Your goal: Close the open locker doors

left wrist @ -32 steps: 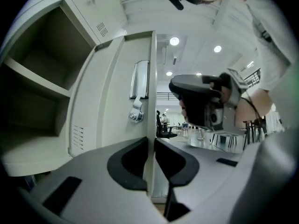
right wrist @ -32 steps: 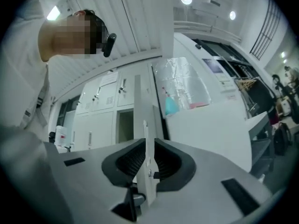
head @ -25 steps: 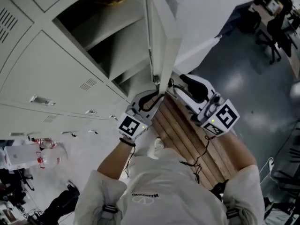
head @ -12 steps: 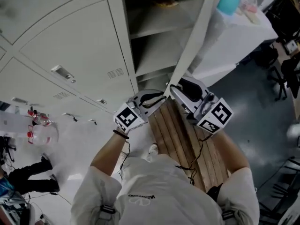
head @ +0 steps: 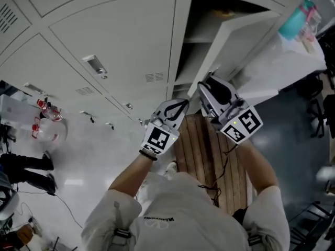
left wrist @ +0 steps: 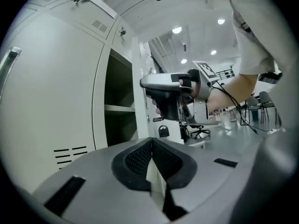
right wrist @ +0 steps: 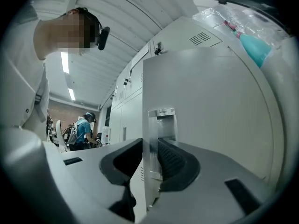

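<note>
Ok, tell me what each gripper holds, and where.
Right gripper has just been closing on the locker door, its free edge at the latch plate, pads seemingly pressing both faces. Left gripper is shut, holding nothing.

The right gripper (head: pixel 208 86), its jaws just closing, holds the edge of the open locker door (head: pixel 242 40); the left gripper (head: pixel 182 104) is just beside it, above a wooden bench (head: pixel 208 156).

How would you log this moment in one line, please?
left gripper shut, empty | right gripper just closing on locker door edge | door partly open
</note>
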The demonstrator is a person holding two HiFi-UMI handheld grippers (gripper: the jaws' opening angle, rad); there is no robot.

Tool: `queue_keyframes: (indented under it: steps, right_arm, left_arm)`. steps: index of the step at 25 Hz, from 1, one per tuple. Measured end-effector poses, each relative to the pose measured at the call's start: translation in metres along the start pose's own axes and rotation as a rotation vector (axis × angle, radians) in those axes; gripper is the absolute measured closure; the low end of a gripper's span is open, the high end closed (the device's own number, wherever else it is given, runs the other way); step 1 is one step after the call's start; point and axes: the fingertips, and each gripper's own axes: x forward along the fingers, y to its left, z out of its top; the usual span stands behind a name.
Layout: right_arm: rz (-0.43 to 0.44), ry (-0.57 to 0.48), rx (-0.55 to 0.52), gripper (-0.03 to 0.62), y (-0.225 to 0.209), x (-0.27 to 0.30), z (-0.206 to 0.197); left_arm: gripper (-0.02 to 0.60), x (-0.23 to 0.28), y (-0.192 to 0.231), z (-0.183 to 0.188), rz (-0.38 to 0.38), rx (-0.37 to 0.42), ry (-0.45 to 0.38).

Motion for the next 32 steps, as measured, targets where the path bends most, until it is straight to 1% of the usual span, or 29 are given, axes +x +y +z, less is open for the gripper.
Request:
queue_keyframes:
  steps: [4,6,10,12,13,21,29,32]
  right_arm:
    - [-0.009,-0.014,-0.004,0.49,-0.01,0.024,-0.003]
    - [-0.008,-0.018,-0.009,0.494,-0.015,0.033,-0.005]
    - [-0.017,-0.026,-0.012,0.502,-0.023,0.044,-0.006]
    - [-0.035,-0.032,-0.004,0.537,-0.03,0.048,-0.007]
    - [-0.043,-0.035,-0.002,0.542,-0.032,0.05,-0.007]
    - [-0.063,-0.043,0.003,0.546,-0.047,0.068,-0.009]
    - [-0.096,-0.054,0.001,0.549,-0.059,0.081,-0.01]
    - [-0.099,-0.06,-0.005,0.549,-0.058,0.082,-0.011]
  left_arm:
    - [0.577,0.016,0.017,0.001,0.113,-0.042,0.003]
    - [0.577,0.024,0.028,0.001,0.154,-0.047,-0.002]
    - [0.577,0.04,0.045,0.001,0.199,-0.036,0.004]
    - [0.577,0.046,0.052,-0.002,0.221,-0.034,0.017]
    - [0.577,0.049,0.056,-0.004,0.232,-0.036,0.022]
    - [0.577,0.063,0.078,-0.015,0.3,-0.051,0.047]
    - [0.577,0.071,0.094,-0.019,0.323,-0.048,0.063]
    - [0.578,0.071,0.095,-0.02,0.329,-0.049,0.057]
